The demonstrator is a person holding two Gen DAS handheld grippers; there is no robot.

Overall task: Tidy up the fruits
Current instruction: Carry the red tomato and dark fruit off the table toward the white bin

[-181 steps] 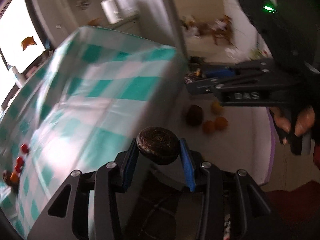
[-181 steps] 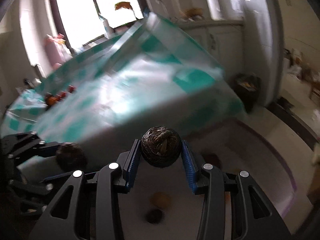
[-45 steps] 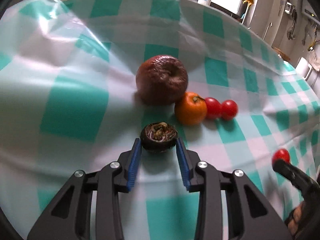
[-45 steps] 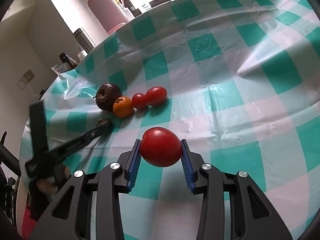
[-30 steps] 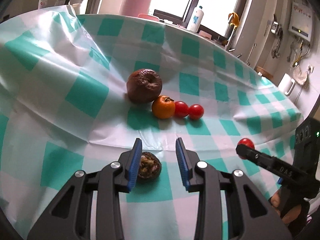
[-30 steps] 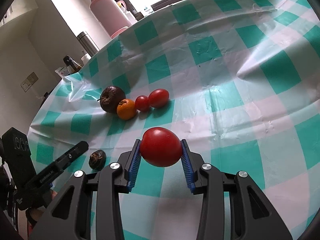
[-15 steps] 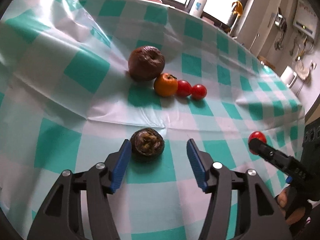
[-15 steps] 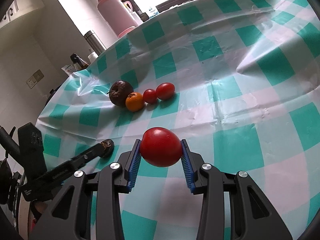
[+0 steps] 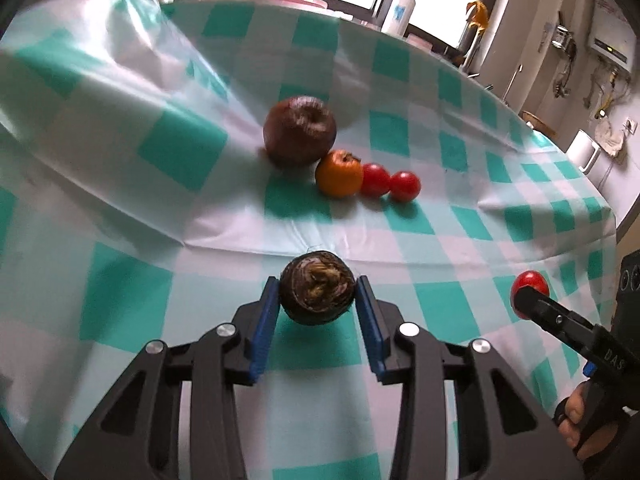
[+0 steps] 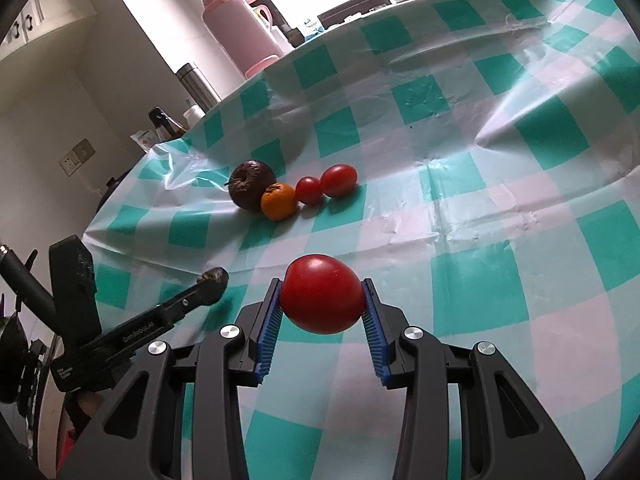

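Note:
My left gripper (image 9: 317, 304) is shut on a small dark brown wrinkled fruit (image 9: 317, 294), low over the checked tablecloth (image 9: 160, 152). My right gripper (image 10: 322, 300) is shut on a red tomato (image 10: 322, 294), held over the cloth; it also shows in the left wrist view (image 9: 530, 285). A row of fruit lies further in: a dark shrivelled apple (image 9: 299, 131), an orange fruit (image 9: 339, 173) and two small red tomatoes (image 9: 376, 179), (image 9: 405, 185). The same row shows in the right wrist view, led by the apple (image 10: 251, 189). The left gripper (image 10: 212, 278) appears there at the left.
A pink thermos jug (image 10: 240, 28), a steel flask (image 10: 198, 84) and small bottles stand at the table's far edge. A white bottle (image 9: 398, 10) stands by the window. The cloth has raised folds (image 9: 192, 60) at the far left.
The left gripper, open around the dark fruit lying on the cloth half a second ago, has closed on it. The right gripper keeps holding the tomato, almost still.

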